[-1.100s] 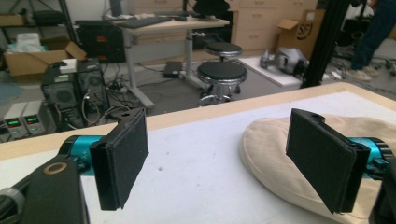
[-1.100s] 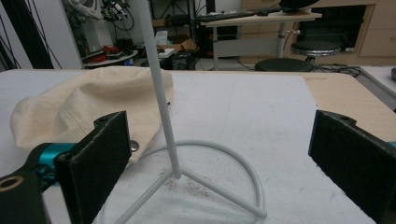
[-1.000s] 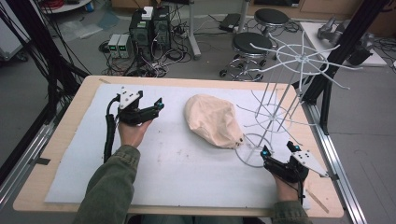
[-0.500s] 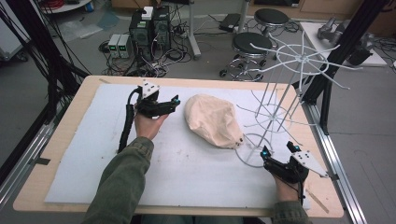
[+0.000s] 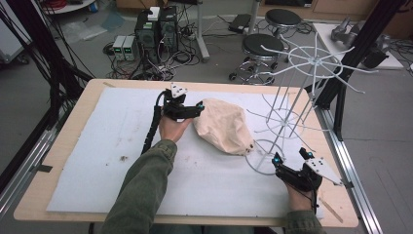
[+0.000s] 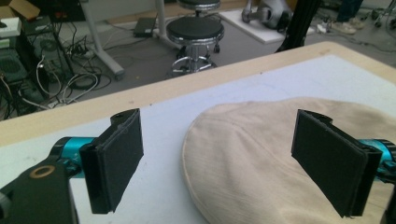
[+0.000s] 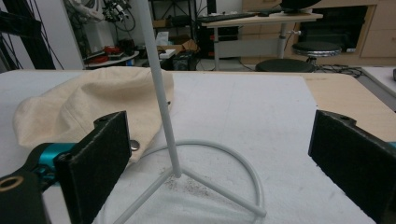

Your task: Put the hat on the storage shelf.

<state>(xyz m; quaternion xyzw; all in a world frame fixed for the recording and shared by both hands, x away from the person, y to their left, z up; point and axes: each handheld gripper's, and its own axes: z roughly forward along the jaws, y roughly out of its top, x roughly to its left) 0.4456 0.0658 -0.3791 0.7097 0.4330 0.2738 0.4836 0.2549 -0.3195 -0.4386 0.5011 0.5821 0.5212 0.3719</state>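
Right gripper (image 5: 288, 157), jaws spread wide, rests near the table's (image 5: 73, 122) front right corner, facing the ring base of the white wire rack (image 5: 292, 105). Beyond it, a cream cloth cap (image 5: 222, 126) lies on the white mat (image 5: 97, 146), apparently touching that base. Left gripper (image 5: 195, 109), jaws spread, sits at the cap's far left edge, one jaw over the cloth.

Grey floor with tangled cables (image 5: 160, 63), two black stools (image 5: 263, 46), perhaps computer boxes (image 5: 156, 27).
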